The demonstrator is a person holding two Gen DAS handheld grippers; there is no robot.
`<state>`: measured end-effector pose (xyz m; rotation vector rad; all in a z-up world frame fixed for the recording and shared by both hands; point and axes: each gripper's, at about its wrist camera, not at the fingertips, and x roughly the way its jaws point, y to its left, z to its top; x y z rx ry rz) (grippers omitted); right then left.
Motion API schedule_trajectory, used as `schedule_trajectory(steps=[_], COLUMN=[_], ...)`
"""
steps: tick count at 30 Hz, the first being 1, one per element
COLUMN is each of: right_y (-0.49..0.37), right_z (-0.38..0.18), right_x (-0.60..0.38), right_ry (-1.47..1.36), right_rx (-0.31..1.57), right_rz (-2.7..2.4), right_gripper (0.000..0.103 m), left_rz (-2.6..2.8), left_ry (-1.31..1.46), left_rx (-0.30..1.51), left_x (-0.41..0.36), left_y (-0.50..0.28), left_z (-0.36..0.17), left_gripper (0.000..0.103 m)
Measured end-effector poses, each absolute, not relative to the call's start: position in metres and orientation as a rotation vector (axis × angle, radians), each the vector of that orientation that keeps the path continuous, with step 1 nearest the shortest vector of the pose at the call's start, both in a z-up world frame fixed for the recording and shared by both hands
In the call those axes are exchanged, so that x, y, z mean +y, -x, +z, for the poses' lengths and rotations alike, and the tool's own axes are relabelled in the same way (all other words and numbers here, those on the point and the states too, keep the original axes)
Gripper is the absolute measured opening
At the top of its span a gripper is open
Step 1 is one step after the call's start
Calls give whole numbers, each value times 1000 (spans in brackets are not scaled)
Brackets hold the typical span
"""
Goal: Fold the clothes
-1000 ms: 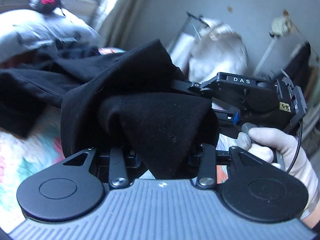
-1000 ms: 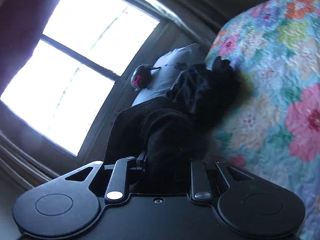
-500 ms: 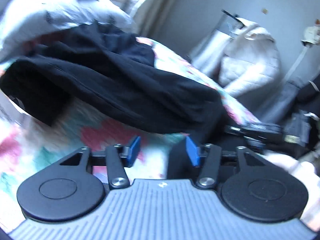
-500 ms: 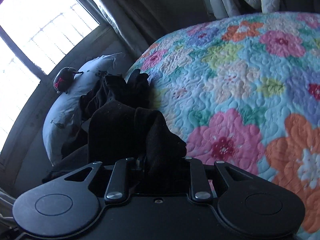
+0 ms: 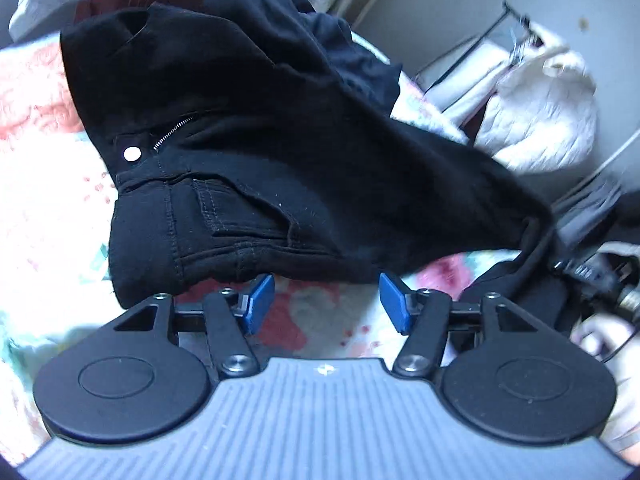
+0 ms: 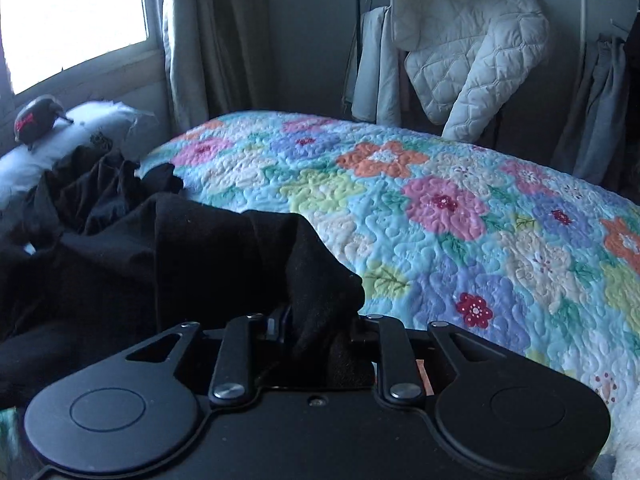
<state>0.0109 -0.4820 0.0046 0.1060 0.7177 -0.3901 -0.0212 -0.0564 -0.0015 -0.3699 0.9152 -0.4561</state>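
Note:
Black trousers [image 5: 256, 168] with a silver button and zip hang stretched over the flowered quilt [image 5: 44, 184]. My left gripper [image 5: 326, 300] is open and empty, its blue pads just below the waistband edge. My right gripper [image 6: 320, 332] is shut on the black trousers' leg end [image 6: 312, 280], which bunches between its fingers; the cloth trails off to the left. In the left wrist view the right gripper [image 5: 588, 272] shows at the far right, holding the trouser end up.
More dark clothes [image 6: 88, 192] lie heaped by a white pillow [image 6: 80, 128] near the window. The flowered quilt [image 6: 460, 216] spreads to the right. A white quilted jacket [image 6: 472, 56] hangs on a rack behind the bed.
My left gripper has let go of the black cloth and opened. Both views have swung down toward the bed; the trousers now hang stretched from my right gripper.

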Motion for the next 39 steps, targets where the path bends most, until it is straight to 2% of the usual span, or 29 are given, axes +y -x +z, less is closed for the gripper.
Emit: schedule_trajectory(steps=[2,5,8,13,17,20,23,24,28,30,34,39], right_y=[-17,-18,-11,-13,-34,-51,-65,-71,-81,-81,-71,-72], right_z=[7,22,38,46,17,-12,-39,-46,-76,-90,-122,-146], right_x=[-481,-479,-473,-438,-386,-339,-318,-316,-307,-317,-346,-350], right_ry=[-35,43,49,-112,-181,-103,-161,-197,-273,-456,-904,-999], right_rx=[755,744,707,710,797,875,936,948,994,994,921,929], right_rz=[-417,-518,-546,-298,-70,81,162,178,174,194,200,116], right_gripper=[56,61,62,64,65,66,66,67,69,69,74,74], left_rz=[-455,-457,-454,-471,-474,-440,-370,-353,-316,-333,-348,-339], left_ry=[341,340,343,389,392,357,352,364,397,458,561,560], left_rx=[911,908,902,917,889,840,783,771,866,972,1020,1051], left_x=[-63,-66,-70,-79,-71,-61,-40,-32,-14,-8,-6,-15], left_y=[24,22,21,12,18,27,27,24,8,-1,-7,-15], left_z=[-2,2,4,7,22,37,49,49,23,2,-14,-30], left_gripper=[58,58,58,58,58,65,68,72,75,75,78,82])
